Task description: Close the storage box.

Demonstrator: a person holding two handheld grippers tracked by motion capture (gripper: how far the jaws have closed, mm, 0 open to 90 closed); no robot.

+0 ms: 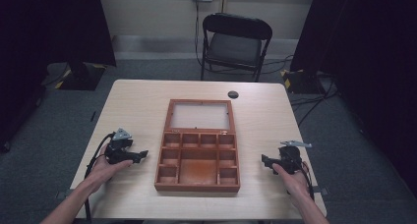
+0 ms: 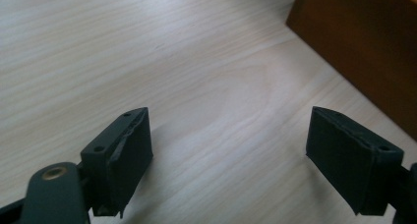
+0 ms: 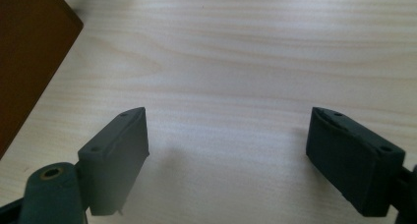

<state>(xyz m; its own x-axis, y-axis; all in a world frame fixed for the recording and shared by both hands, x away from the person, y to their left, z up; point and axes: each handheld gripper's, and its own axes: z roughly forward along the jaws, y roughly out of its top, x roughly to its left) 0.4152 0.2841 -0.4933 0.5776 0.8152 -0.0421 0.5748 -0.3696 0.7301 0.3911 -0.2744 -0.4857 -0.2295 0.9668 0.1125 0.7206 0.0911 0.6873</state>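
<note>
The wooden box (image 1: 197, 150) lies near the middle of the surface (image 1: 133, 111) with its lid folded back flat on the far side. The lid (image 1: 200, 115) has a pale panel set in a brown frame. The body of the box is divided into small compartments along its far edge and both sides, around one larger compartment at the near centre. No contents can be made out in any compartment.

The left tool (image 1: 142, 156) rests on the surface just left of the box, clear of its side wall, jaws pointing toward it. In the left gripper view the left tool (image 2: 228, 153) stands with its jaws wide apart over bare wood, nothing between them; the box wall (image 2: 364, 42) is ahead and to the right.

The right tool (image 1: 264, 160) rests right of the box, somewhat farther off, jaws also turned toward it. In the right gripper view the right tool (image 3: 227, 153) is likewise spread wide and empty, with a corner of the box (image 3: 29, 52) ahead and to the left.

Beyond the far edge of the surface from the box stands a black folding chair (image 1: 235, 42). A small dark round disc (image 1: 233, 94) sits near the surface's far edge, beyond the lid.
</note>
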